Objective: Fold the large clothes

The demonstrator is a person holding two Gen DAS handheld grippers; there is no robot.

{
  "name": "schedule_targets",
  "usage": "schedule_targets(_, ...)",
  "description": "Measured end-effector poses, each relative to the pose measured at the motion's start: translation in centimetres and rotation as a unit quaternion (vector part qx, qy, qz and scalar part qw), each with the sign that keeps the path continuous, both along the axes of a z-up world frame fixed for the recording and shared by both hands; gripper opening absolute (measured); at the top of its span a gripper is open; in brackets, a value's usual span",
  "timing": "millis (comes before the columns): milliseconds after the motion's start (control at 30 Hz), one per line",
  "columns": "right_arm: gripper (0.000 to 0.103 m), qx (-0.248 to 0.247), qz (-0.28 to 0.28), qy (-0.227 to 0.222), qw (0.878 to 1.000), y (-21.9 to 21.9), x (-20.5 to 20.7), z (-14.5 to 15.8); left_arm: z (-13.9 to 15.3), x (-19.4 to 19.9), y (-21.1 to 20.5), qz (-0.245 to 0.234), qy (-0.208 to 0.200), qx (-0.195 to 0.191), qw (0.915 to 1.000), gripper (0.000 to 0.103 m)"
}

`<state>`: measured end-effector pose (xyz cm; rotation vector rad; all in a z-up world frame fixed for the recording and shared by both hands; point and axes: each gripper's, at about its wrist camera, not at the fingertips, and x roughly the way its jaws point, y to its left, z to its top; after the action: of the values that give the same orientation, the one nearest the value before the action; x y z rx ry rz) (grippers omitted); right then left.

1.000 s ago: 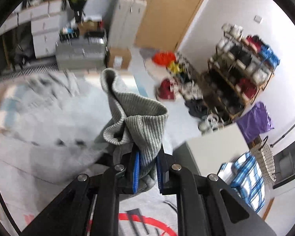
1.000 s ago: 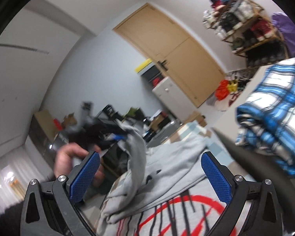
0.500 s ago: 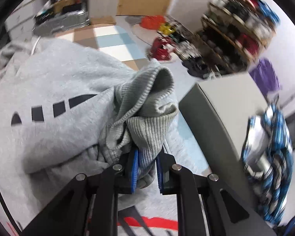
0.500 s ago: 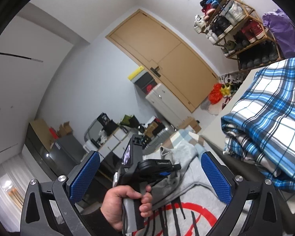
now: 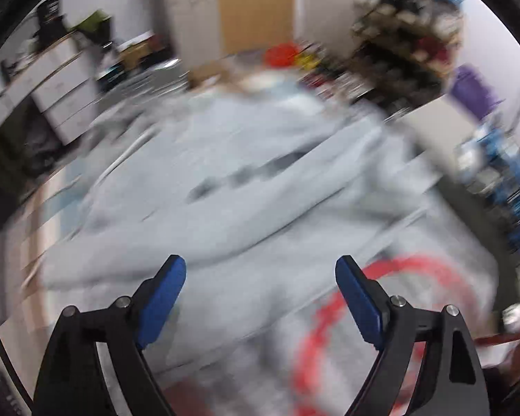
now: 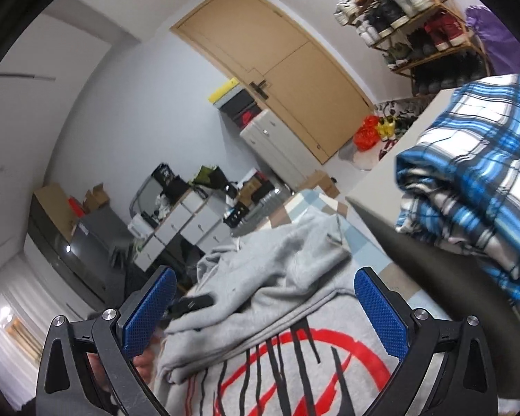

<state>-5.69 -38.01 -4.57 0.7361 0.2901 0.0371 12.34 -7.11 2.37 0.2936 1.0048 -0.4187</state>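
- Left gripper (image 5: 260, 272): jaws spread wide, having just been opening; nothing lies between the blue pads (image 5: 163, 298). It points down at the garment. The left wrist view is smeared by motion.
- Grey sweatshirt (image 6: 270, 277): spread over the work surface with a sleeve laid across its body; a red ring with black streaks (image 6: 294, 364) is printed on the near part. A row of dark marks (image 5: 246, 173) crosses its chest in the left wrist view.
- Right gripper (image 6: 260, 306): jaws apart and empty, held just above the near edge of the sweatshirt.
- Blue plaid bundle (image 6: 475, 173): folded, resting on a pale table (image 6: 391, 170) at the right, beside the sweatshirt.
- Background: wooden door (image 6: 280, 69) and shoe rack (image 6: 409, 10).
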Motion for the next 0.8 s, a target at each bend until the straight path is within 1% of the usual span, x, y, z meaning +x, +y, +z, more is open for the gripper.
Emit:
schedule_targets(33, 0.103, -0.011, 0.005, 0.005, 1.0, 0.5, 0.3, 0.0, -1.6, 0.0, 2.1, 0.013, 0.009, 0.033, 0.9993, 0.085)
schedule_targets(100, 0.103, -0.03, 0.018, 0.019, 0.999, 1.5, 1.2, -0.1, -4.0, 0.0, 4.3, 0.021, 0.032, 0.075, 0.9964, 0.085)
schedule_targets(133, 0.103, -0.039, 0.027, 0.027, 0.999, 2.1, 1.6, -0.2, -5.1, 0.0, 5.0, 0.019, 0.036, 0.097, 0.9945, 0.085)
schedule_targets(167, 0.103, -0.046, 0.035, 0.034, 0.998, 2.6, 2.0, -0.3, -6.0, 0.0, 5.5, 0.021, 0.035, 0.11, 0.9931, 0.085)
schedule_targets(200, 0.103, -0.053, 0.044, 0.042, 0.997, 3.2, 2.5, -0.4, -6.7, -0.1, 6.2, 0.021, 0.037, 0.111, 0.9929, 0.085)
schedule_targets(267, 0.103, -0.065, 0.055, 0.052, 0.995, 4.1, 3.0, -0.6, -6.8, -0.6, 7.3, 0.014, 0.03, 0.086, 0.9958, 0.086)
schedule_targets(333, 0.103, -0.084, 0.063, 0.063, 0.992, 5.1, 3.3, -0.8, -6.7, -1.0, 7.6, 0.005, 0.023, 0.086, 0.996, 0.084)
schedule_targets(367, 0.103, -0.092, 0.067, 0.068, 0.991, 5.5, 3.5, -0.9, -6.6, -1.1, 7.4, -0.002, 0.022, 0.079, 0.9966, 0.063)
schedule_targets(400, 0.103, -0.099, 0.07, 0.073, 0.99, 5.9, 3.6, -1.0, -6.7, -1.2, 7.6, -0.008, 0.023, 0.08, 0.9965, 0.042)
schedule_targets(433, 0.103, -0.11, 0.074, 0.079, 0.988, 6.4, 3.8, -1.1, -6.8, -1.3, 7.7, -0.011, 0.024, 0.086, 0.996, 0.013)
schedule_targets(533, 0.103, -0.135, 0.085, 0.09, 0.983, 7.5, 4.4, -1.4, -6.3, -1.6, 8.2, -0.02, 0.024, 0.067, 0.9973, 0.005)
schedule_targets(633, 0.103, -0.144, 0.096, 0.103, 0.98, 8.2, 5.0, -1.7, -5.3, -2.4, 9.2, -0.028, 0.008, 0.055, 0.9981, 0.003)
schedule_targets(700, 0.103, -0.145, 0.101, 0.107, 0.978, 8.4, 5.4, -1.9, -5.0, -2.7, 8.4, -0.034, -0.001, 0.061, 0.9976, 0.003)
schedule_targets(800, 0.103, -0.148, 0.104, 0.111, 0.977, 8.4, 5.5, -2.1, -4.9, -3.1, 8.8, -0.042, -0.024, 0.073, 0.9962, 0.003)
